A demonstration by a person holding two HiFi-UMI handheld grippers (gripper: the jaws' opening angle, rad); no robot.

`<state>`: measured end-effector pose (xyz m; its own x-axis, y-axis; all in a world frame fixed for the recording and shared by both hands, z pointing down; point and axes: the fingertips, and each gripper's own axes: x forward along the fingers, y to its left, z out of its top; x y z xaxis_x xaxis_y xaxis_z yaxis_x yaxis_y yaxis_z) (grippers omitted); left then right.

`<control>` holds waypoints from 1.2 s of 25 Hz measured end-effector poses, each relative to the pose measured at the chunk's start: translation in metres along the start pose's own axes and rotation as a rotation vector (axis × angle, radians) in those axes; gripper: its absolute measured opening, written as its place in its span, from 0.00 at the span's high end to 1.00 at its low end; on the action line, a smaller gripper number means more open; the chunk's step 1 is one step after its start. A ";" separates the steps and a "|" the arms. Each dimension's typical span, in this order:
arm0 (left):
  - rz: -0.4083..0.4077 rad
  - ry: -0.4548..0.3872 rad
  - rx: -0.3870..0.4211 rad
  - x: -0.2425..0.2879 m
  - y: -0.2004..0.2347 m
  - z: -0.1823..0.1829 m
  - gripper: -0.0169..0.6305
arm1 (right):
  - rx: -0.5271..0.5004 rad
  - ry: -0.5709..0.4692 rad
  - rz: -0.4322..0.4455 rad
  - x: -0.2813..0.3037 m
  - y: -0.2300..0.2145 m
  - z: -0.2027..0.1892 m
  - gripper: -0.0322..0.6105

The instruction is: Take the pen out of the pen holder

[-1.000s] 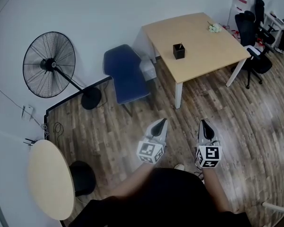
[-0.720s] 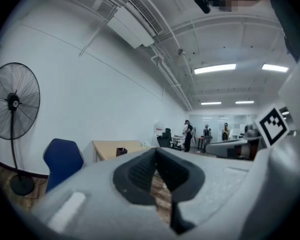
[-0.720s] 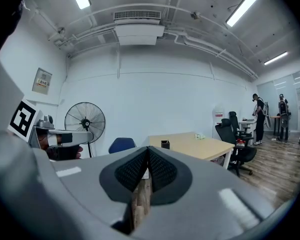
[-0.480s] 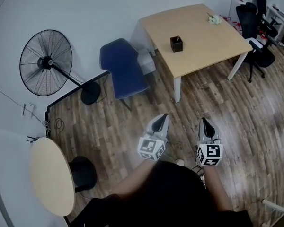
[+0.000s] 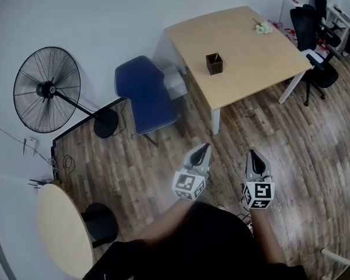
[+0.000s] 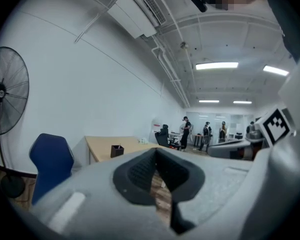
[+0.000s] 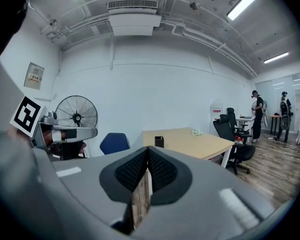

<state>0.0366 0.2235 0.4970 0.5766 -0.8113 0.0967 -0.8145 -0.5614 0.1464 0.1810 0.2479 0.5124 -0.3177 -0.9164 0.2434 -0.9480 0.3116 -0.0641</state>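
A small dark square pen holder point(image 5: 214, 63) stands near the middle of a light wooden table point(image 5: 251, 54), far ahead of both grippers. The pen in it is too small to make out clearly. My left gripper point(image 5: 203, 151) and right gripper point(image 5: 254, 155) hang side by side over the wood floor, well short of the table, both pointing toward it. Each is shut with nothing between its fingers. The left gripper view shows the holder point(image 6: 117, 150) beyond the closed tips of the left gripper point(image 6: 156, 152). In the right gripper view the holder point(image 7: 159, 142) sits just above the closed tips of the right gripper point(image 7: 148, 149).
A blue chair point(image 5: 146, 95) stands at the table's left corner, between me and the table. A standing fan point(image 5: 44, 89) is at the left wall, a round table point(image 5: 61, 232) at lower left. Black office chairs point(image 5: 312, 34) crowd the table's right side. A small white bunch point(image 5: 263, 28) lies on the table.
Both grippers have moved forward over the floor toward the table, staying shut. The table and chair now sit closer and a little more to the left in the head view.
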 end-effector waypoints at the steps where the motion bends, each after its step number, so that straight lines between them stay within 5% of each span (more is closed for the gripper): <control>1: -0.002 0.001 -0.004 0.013 0.010 0.002 0.97 | -0.002 0.006 0.000 0.015 -0.003 0.003 0.95; 21: -0.055 0.005 -0.055 0.197 0.213 0.053 0.97 | -0.085 0.034 0.031 0.300 -0.005 0.102 0.95; 30: -0.041 -0.017 -0.060 0.248 0.302 0.066 0.97 | -0.060 0.078 -0.006 0.393 -0.008 0.107 0.95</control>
<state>-0.0706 -0.1577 0.5004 0.6075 -0.7910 0.0730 -0.7848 -0.5835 0.2086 0.0621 -0.1416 0.5054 -0.3079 -0.8965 0.3186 -0.9463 0.3231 -0.0054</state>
